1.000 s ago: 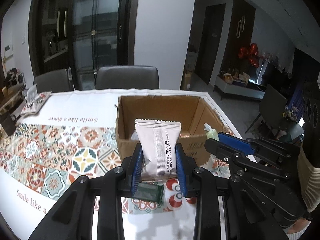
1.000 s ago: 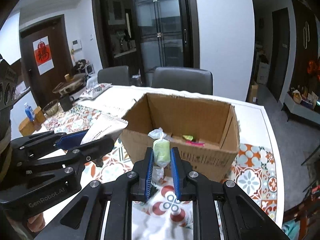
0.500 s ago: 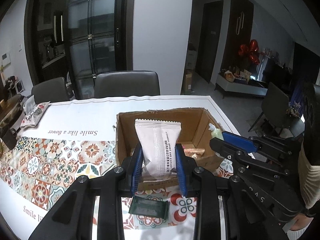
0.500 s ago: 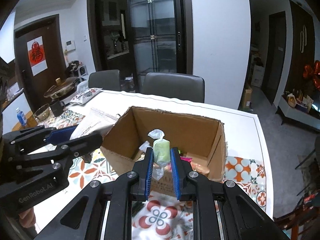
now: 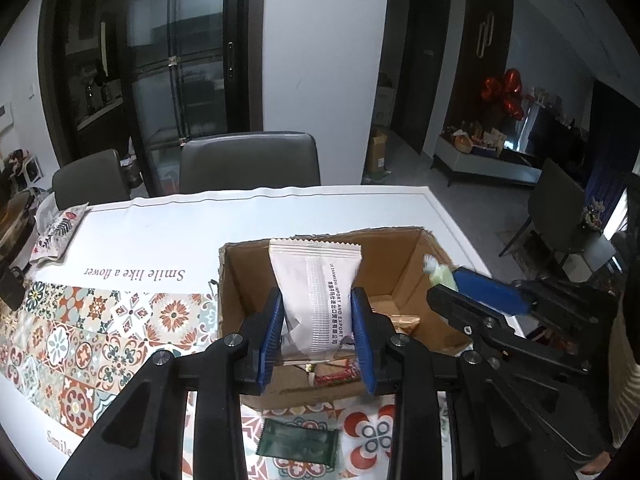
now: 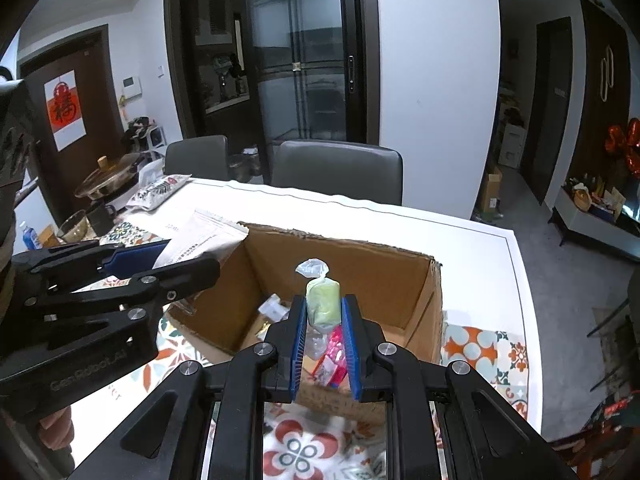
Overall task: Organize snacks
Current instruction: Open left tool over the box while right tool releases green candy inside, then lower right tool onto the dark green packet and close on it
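Note:
My left gripper point(image 5: 316, 312) is shut on a white snack packet point(image 5: 314, 292) and holds it upright over the near edge of the open cardboard box point(image 5: 240, 276). My right gripper point(image 6: 324, 316) is shut on a small green wrapped candy point(image 6: 322, 304) above the same box point(image 6: 420, 300). Several wrapped snacks lie on the box floor, among them a pink one point(image 6: 332, 356) and a red one point(image 5: 334, 376). A dark green packet point(image 5: 298, 442) lies on the tablecloth in front of the box.
The box stands on a table with a patterned tile cloth point(image 5: 92, 336). A patterned bag point(image 5: 56, 232) lies at the far left. Two grey chairs point(image 5: 248, 164) stand behind the table. A pot and bowls point(image 6: 108, 178) sit at the left end.
Both grippers have risen and moved forward over the box with their snacks still held. The box interior now shows below both of them.

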Motion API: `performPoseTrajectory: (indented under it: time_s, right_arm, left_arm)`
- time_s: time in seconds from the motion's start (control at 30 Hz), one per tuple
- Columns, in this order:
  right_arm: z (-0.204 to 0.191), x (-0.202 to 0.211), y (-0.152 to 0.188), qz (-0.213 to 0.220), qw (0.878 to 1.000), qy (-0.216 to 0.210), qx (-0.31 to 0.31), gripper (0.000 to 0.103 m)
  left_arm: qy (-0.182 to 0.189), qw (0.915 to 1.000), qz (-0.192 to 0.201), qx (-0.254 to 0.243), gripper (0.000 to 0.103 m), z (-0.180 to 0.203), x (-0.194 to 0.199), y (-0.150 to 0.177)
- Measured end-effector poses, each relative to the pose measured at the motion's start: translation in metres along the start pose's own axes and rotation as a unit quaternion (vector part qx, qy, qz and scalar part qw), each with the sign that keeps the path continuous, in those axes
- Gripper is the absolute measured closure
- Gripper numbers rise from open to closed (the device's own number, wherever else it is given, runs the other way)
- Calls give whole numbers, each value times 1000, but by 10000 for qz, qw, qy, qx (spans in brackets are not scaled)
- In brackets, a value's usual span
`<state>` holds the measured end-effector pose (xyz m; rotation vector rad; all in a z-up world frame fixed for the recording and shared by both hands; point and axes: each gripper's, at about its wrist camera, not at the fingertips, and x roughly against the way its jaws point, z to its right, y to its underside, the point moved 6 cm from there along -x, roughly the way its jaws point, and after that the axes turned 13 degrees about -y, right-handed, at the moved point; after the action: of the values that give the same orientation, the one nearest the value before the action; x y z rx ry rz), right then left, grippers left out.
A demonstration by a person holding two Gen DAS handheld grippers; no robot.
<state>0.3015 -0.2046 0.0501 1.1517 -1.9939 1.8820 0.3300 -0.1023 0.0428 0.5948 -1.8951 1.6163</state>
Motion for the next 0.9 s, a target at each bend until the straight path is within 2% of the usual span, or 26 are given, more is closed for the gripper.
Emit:
performPoseTrajectory:
  time_s: [0.03,0.1,0.13,0.37,0.6,0.77,0.9]
  right_arm:
    - [1,-2,-1,-24,10000,51,8,74]
    - [2,-1,-3,11,9999,115,-14,70]
    - [2,-1,-4,25,9999,106,-16,68]
    - [-7,1,4,7,10000,58,60,68]
    - [-35,0,21,-12,9995,-266,189,68]
    - [-62,-8,40,-258,9973,-492,475,68]
    - [-78,-16,57,-511,9946,-607,667,68]
  left_arm:
    - [-23,10000,-23,15,66,-1,-1,1]
    - [-61,10000,-33,55,55,-5,-3,1]
    - [-97,9999,-29,84,54,-6,-3,1]
    - [-214,9996,26,202,53,-25,12,18]
    - [-438,9986,102,266,51,-42,30,44]
    - [-641,9969,169,426,51,-59,43,68]
    - [-716,9960,51,529,49,-70,45,86]
